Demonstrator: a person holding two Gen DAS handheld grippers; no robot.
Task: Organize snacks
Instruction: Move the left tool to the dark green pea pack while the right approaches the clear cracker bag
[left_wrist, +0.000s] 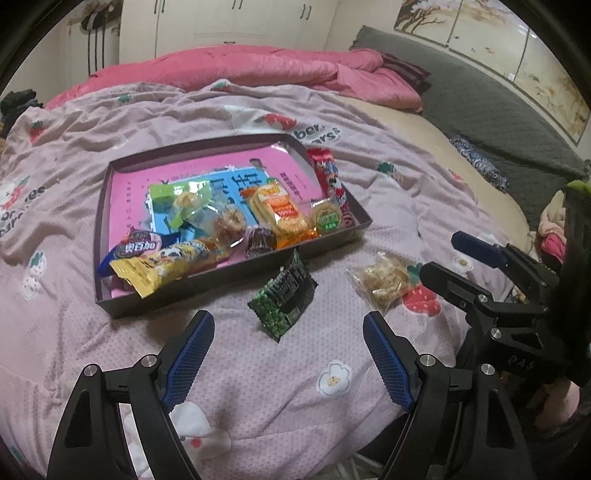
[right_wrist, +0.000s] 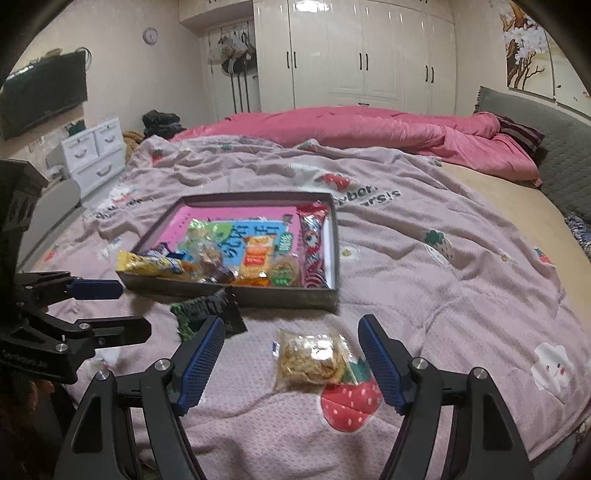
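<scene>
A wide bed covered by a pale pink strawberry-print blanket (right_wrist: 424, 266) fills both views. On the blanket sits a shallow dark cardboard box with a bright pink printed floor (left_wrist: 101, 206). It already holds most of the snacks: a yellow packet overhanging the near-left corner (left_wrist: 155, 271), a long red wrapper along the right wall (left_wrist: 328, 177), an orange-and-white cracker pack (left_wrist: 282, 214), plus several smaller sweets, loosely piled rather than lined up.

Two snacks lie outside the box on the blanket. A dark green-and-black foil pouch (left_wrist: 284, 295) leans just beside the box's near wall, and a clear bag of golden-brown crisps (right_wrist: 312, 356) rests a little to its right.

The left gripper (left_wrist: 288, 354) hovers near the green pouch, jaws apart and empty. The right gripper (right_wrist: 291, 365) straddles the clear bag, jaws wide apart and not touching it.

The sorting looks mostly done; these two packets remain.
</scene>
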